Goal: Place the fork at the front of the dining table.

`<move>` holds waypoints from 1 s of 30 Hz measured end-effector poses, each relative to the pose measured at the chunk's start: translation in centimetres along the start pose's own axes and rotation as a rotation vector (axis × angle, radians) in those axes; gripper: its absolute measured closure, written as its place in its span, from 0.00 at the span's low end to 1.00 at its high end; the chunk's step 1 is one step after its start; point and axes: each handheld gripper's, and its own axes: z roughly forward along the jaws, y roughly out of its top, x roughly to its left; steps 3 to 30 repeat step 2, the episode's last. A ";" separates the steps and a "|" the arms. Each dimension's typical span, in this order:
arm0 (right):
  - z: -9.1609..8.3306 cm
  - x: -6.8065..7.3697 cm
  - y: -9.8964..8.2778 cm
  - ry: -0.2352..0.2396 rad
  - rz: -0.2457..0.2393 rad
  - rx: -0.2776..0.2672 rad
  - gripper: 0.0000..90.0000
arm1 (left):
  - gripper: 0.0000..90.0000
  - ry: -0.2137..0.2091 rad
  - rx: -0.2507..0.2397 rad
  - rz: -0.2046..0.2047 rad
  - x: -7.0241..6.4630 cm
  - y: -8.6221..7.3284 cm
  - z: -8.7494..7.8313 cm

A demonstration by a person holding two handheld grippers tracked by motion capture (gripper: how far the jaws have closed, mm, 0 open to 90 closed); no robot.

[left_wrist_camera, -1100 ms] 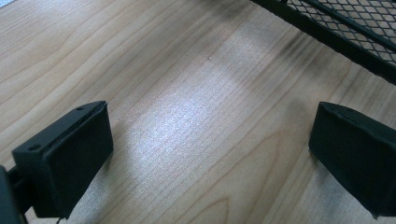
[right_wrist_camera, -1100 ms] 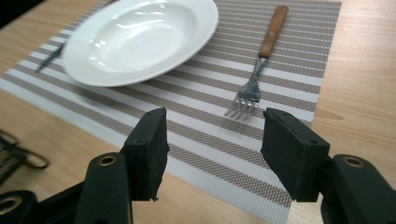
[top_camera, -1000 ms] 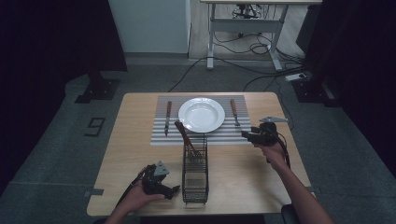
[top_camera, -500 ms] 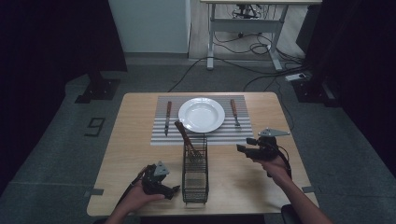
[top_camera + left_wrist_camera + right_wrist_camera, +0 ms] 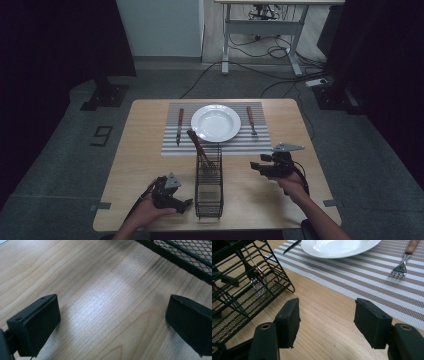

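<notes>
While the left gripper (image 5: 186, 204) rests low on the pale wooden table (image 5: 145, 150) at about 7 o'clock, its black jaws stand spread w/ only bare wood between them; in the left gripper view the pads (image 5: 37, 322) sit well apart, the mesh basket wall just past them at 1 o'clock. The person's left hand (image 5: 147, 212) cups it from below.

At 6 o'clock, near the table's front edge, stands the black wire cutlery basket (image 5: 208, 187), long side running front to back. A brown-handled utensil (image 5: 196, 145) leans out of its far end, tilted toward 11 o'clock; its metal head (image 5: 258, 286) lies inside the wire cage.

Beyond, at 12 o'clock, a grey-and-white striped placemat (image 5: 172, 147) carries a wood-handled knife (image 5: 179, 125) at its left, a round white ceramic plate (image 5: 216, 122) in the middle, and a wood-handled fork (image 5: 251, 120) at its right, tines toward the person.

At 4 o'clock the right gripper (image 5: 254, 167), held in the right hand (image 5: 290, 182), points toward the basket and sits near it, not touching. Its jaws have just been opening and stand apart, nothing between them but tabletop. Fork lies on the mat beyond, clear of the jaws.
</notes>
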 end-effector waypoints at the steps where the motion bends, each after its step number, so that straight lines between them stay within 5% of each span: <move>1: 0.0 0.0 0.0 -0.001 -0.002 0.000 0.41 | 0.00 0.000 0.000 0.000 0.0 0.0 0.0; 30: 0.0 0.0 -0.1 -0.001 -0.005 0.002 0.41 | 0.00 0.000 0.000 0.000 0.0 0.0 0.0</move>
